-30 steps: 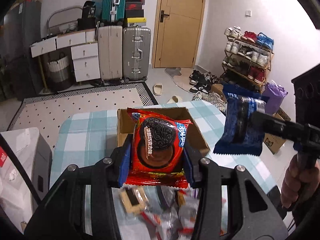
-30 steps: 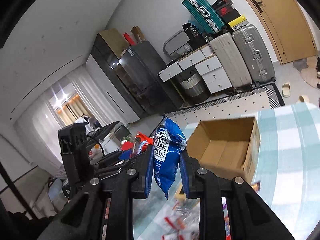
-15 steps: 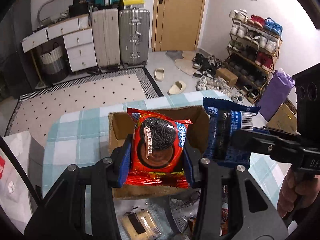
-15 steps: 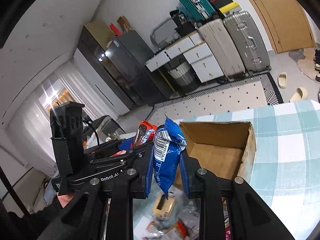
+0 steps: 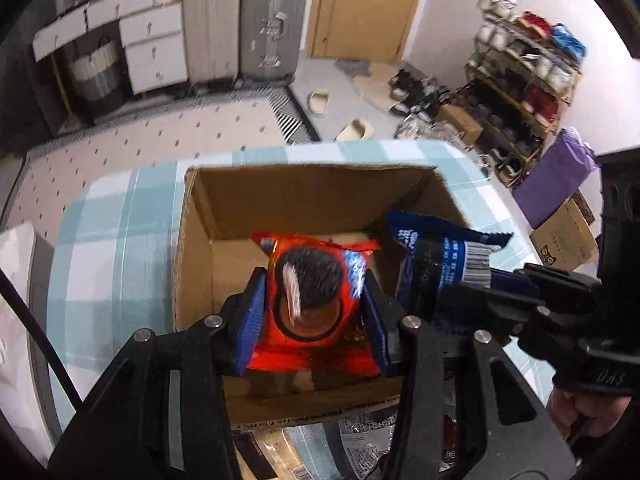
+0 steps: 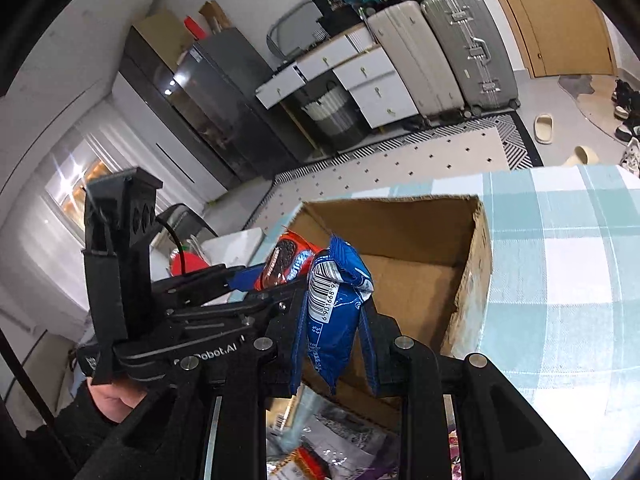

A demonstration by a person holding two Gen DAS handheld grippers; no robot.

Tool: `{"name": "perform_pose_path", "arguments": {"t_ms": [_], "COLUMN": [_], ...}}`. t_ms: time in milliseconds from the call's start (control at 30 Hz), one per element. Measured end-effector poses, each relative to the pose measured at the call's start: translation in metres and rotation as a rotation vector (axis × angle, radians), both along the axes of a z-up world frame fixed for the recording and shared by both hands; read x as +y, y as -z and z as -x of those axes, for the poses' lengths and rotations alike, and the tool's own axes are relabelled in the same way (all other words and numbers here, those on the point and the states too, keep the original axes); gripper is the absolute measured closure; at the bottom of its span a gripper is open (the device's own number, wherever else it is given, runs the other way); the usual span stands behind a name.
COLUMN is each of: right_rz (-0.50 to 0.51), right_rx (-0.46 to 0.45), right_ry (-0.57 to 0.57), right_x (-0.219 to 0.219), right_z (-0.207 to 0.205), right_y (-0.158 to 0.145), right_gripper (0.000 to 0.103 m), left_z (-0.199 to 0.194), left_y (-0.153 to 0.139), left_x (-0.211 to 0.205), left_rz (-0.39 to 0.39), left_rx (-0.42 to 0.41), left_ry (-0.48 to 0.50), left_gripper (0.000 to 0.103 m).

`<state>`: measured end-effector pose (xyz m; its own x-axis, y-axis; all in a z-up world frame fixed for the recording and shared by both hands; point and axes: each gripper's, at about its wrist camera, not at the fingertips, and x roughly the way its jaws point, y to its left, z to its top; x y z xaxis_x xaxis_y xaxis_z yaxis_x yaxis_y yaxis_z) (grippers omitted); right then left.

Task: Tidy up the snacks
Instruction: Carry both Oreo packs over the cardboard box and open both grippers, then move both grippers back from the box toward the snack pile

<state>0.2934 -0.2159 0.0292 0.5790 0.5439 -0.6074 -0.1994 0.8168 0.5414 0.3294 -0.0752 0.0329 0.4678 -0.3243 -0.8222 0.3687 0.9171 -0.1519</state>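
Note:
My left gripper (image 5: 314, 312) is shut on a red Oreo snack packet (image 5: 316, 300) and holds it over the open cardboard box (image 5: 200, 216). My right gripper (image 6: 334, 344) is shut on a blue snack packet (image 6: 336, 304) and holds it at the box's near corner (image 6: 472, 280). In the left wrist view the blue packet (image 5: 440, 264) sits just right of the red one, over the box's right side. In the right wrist view the red packet (image 6: 286, 260) shows to the left, above the box. The box looks empty inside.
The box stands on a table with a teal checked cloth (image 5: 100, 232). Several loose snack packets (image 6: 320, 448) lie on the table in front of the box. Suitcases (image 5: 244, 20), drawers and a shoe rack (image 5: 520, 76) stand beyond the table.
Both grippers have moved forward and down with their packets, from in front of the box to over its opening. The two packets have come closer together.

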Motion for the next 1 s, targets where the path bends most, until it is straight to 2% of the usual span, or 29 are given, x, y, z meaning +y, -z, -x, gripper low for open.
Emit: {"name": "perform_pose_path", "arguments": {"t_ms": [133,233,267,300,333,400,500,533,600,733,767,800,833,933,1000], "right_rz": [0.02,0.04,0.048,0.056,0.066,0.09,0.08,0.078,0.077,0.104,0.109,0.111,0.112,0.112,0.106], "right_rx": [0.009,0.006,-0.001,-0.005,-0.008,-0.023,-0.043,-0.054,-0.087,-0.159,-0.175,-0.198,-0.217,-0.288,-0.327], "right_ry": [0.002,0.013,0.019,0.023,0.027,0.046,0.06,0.065,0.069,0.057,0.057,0.057,0.059,0.073,0.075], "right_x": [0.004,0.007,0.007,0.008,0.007,0.005,0.0,-0.001,-0.002,0.004,0.007,0.009,0.012,0.015,0.019], "right_z": [-0.004,-0.004,-0.003,-0.002,0.0,0.005,0.018,0.024,0.04,0.075,0.085,0.097,0.108,0.137,0.156], "right_y": [0.005,0.006,0.005,0.004,0.002,-0.003,-0.015,-0.019,-0.032,-0.051,-0.056,-0.061,-0.063,-0.076,-0.082], "right_gripper": [0.079,0.079,0.079,0.075,0.066,0.059,0.058,0.058,0.052,0.049,0.044,0.034,0.031,0.017,0.01], "left_z": [-0.011,-0.006,-0.004,0.003,0.01,0.025,0.05,0.062,0.08,0.122,0.13,0.14,0.152,0.175,0.193], "left_y": [0.011,0.011,0.01,0.007,0.001,-0.007,-0.026,-0.034,-0.044,-0.067,-0.071,-0.078,-0.082,-0.091,-0.097], "left_x": [0.002,0.007,0.009,0.014,0.015,0.017,0.023,0.026,0.029,0.032,0.033,0.037,0.039,0.043,0.045], "left_rz": [-0.008,0.007,0.004,0.005,0.008,-0.004,-0.01,-0.004,0.0,-0.017,-0.023,-0.031,-0.038,-0.05,-0.058], "left_rx": [0.003,-0.008,-0.019,-0.027,-0.043,-0.072,-0.139,-0.161,-0.201,-0.296,-0.314,-0.33,-0.349,-0.381,-0.413], "left_ry": [-0.012,-0.024,-0.034,-0.039,-0.045,-0.054,-0.073,-0.076,-0.084,-0.087,-0.089,-0.09,-0.091,-0.087,-0.092], "left_gripper": [0.059,0.049,0.042,0.037,0.035,0.03,0.023,0.023,0.023,0.02,0.018,0.015,0.014,0.001,0.001]}}
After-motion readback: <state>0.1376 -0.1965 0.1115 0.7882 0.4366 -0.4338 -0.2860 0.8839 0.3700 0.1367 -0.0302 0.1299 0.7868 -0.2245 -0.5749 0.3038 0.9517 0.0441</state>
